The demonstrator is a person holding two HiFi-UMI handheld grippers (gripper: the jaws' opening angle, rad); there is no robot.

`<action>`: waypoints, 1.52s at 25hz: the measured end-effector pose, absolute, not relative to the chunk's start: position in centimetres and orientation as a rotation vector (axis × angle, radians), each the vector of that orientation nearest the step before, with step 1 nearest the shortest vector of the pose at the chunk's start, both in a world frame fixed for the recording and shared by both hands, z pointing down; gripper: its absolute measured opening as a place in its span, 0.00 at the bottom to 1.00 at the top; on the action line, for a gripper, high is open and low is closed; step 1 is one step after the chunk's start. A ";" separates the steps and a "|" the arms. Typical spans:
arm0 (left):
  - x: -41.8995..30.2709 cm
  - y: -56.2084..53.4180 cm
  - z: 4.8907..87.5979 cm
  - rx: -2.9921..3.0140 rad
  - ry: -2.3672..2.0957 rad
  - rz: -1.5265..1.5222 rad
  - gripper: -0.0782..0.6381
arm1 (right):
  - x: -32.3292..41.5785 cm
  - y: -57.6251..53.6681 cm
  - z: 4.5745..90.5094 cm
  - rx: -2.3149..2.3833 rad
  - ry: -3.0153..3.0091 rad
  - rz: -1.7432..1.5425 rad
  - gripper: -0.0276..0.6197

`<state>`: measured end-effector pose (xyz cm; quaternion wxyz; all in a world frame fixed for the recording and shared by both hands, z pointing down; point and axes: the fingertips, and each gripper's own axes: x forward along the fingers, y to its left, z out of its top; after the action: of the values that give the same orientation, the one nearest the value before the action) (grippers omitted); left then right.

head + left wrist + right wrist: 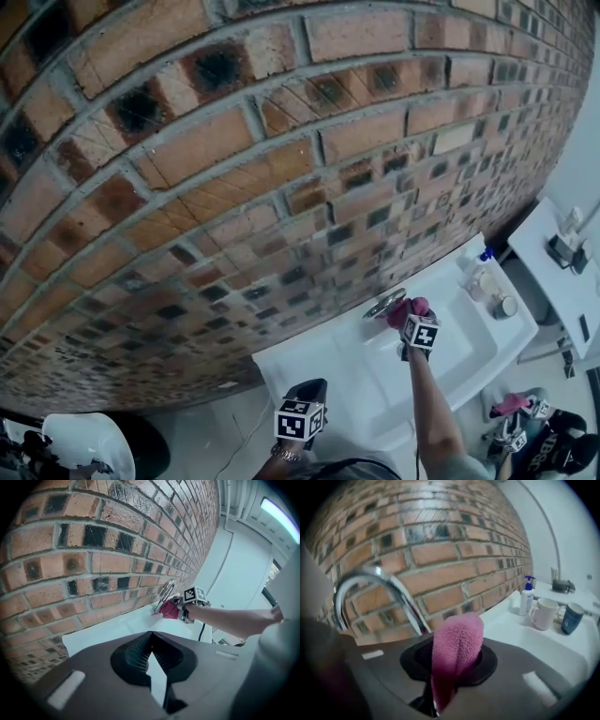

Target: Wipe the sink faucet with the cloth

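Pink cloth (457, 644) fills the foreground, clenched in the right tongs (452, 677), its folded end sticking up past their tips; just beyond them and to their left rises the faucet (386, 585), its stem slanting up from beside the cloth and arching over leftward above the sink (375, 375); whether cloth and metal touch I cannot tell; the left tongs (150, 651) hang well back, closed on nothing, so the wiping falls to the right hand, I'd judge.

One faucet (401, 597), one cloth (457, 644), two mugs (544, 613) (572, 617), one bottle (527, 597).
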<state>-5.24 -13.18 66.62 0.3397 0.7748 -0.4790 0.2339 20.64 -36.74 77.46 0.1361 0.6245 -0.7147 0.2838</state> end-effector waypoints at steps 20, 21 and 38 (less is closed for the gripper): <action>-5.0 -13.6 65.3 2.058 -1.246 0.585 0.13 | 19.6 -38.5 62.9 2.032 -2.739 1.461 0.15; -4.9 -13.5 65.2 2.062 -1.244 0.582 0.13 | 18.7 -38.4 61.6 1.986 -2.771 1.343 0.15; -5.5 -12.6 63.2 2.124 -1.253 0.536 0.13 | -0.4 -28.6 69.2 1.001 -2.258 -0.212 0.14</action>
<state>-5.48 -12.55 63.16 0.3040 0.8018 -0.4731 0.2023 -0.40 -28.59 69.23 0.3254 0.3817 -0.8614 -0.0807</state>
